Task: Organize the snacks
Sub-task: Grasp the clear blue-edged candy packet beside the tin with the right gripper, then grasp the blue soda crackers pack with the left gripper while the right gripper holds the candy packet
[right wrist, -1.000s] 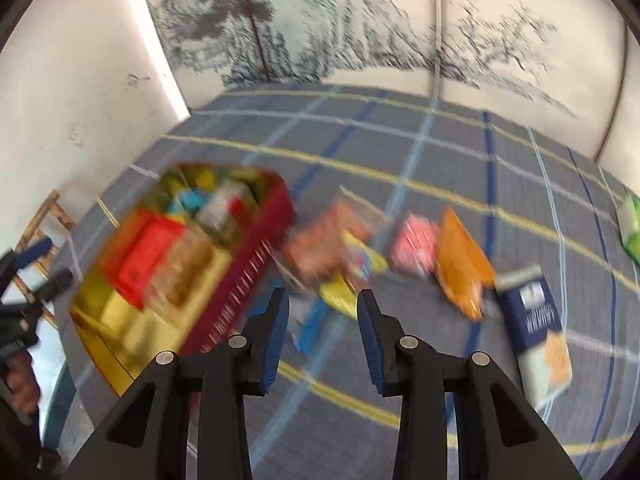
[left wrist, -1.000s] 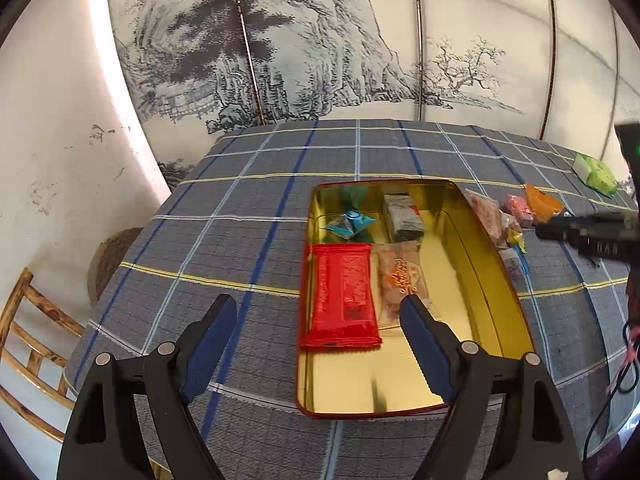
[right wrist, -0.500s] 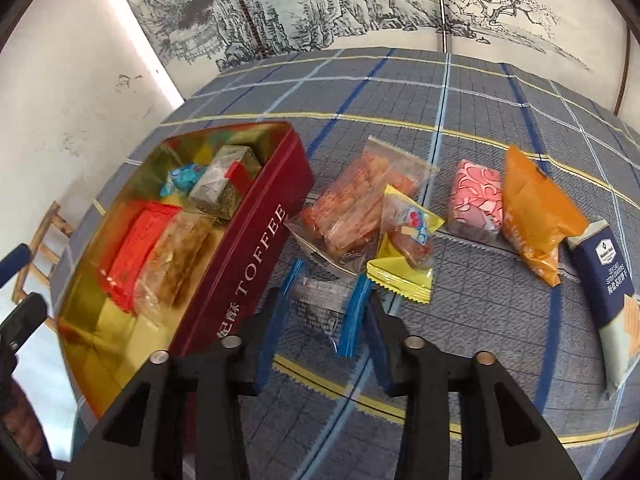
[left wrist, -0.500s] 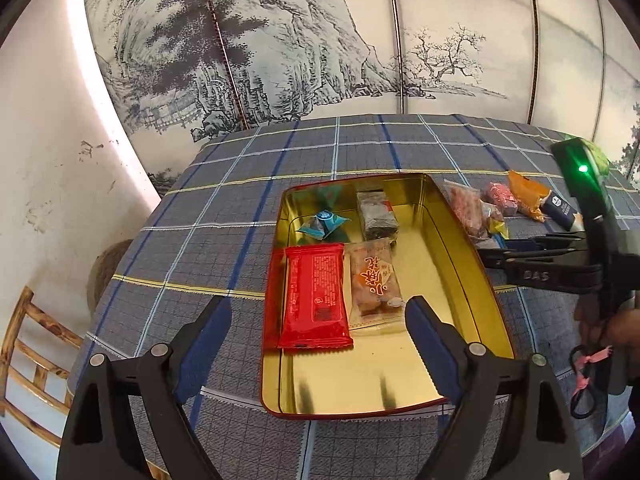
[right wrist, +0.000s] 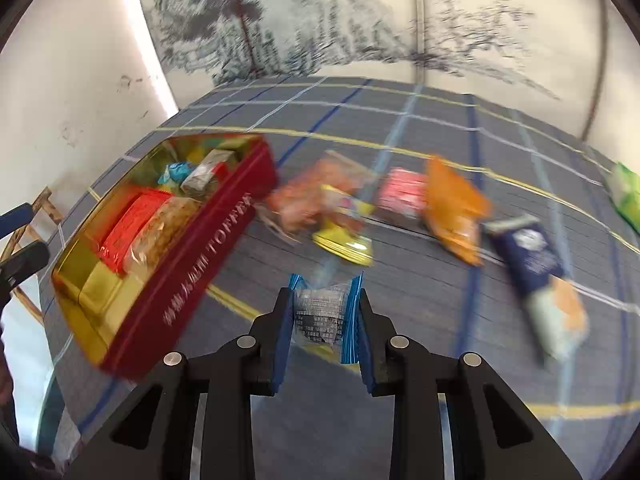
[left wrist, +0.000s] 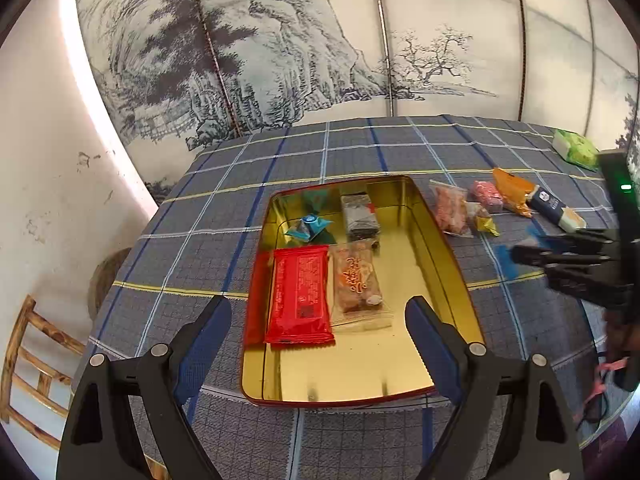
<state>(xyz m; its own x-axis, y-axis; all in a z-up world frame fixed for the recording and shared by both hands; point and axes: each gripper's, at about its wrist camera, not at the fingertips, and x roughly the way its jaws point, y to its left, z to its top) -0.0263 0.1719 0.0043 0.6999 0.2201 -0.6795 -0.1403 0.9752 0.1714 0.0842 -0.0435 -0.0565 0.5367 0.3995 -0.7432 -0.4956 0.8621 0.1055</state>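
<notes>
**Inspector A:** Nearest item first. The right hand-held gripper is clenched on a small clear sweet with blue ends, held above the worktop. The view is blurred, so I judge it to be in transit. The left hand-held gripper is released, jaws wide, grasping nothing, poised over the near end of the tin.

**Inspector B:** Step in hand?

**Inspector A:** By my assessment, carrying one loose snack to the tin. The next move calls for travel leftwards over the red wall, then release onto the bare gold floor at the right of the tin, clear of what already lies there.

**Inspector B:** Contents, counted?

**Inspector A:** Four in the tin: near, one red packet and one clear biscuit pack side by side; beyond them, one teal-wrapped sweet and one dark wrapped block.

**Inspector B:** Outside it?

**Inspector A:** Six on the worktop. Just beside the tin, one clear bag of reddish pieces, with one yellow sachet touching it; then one pink pack, one orange pouch and one navy packet. Farthest off, well apart, one green pack.
</notes>
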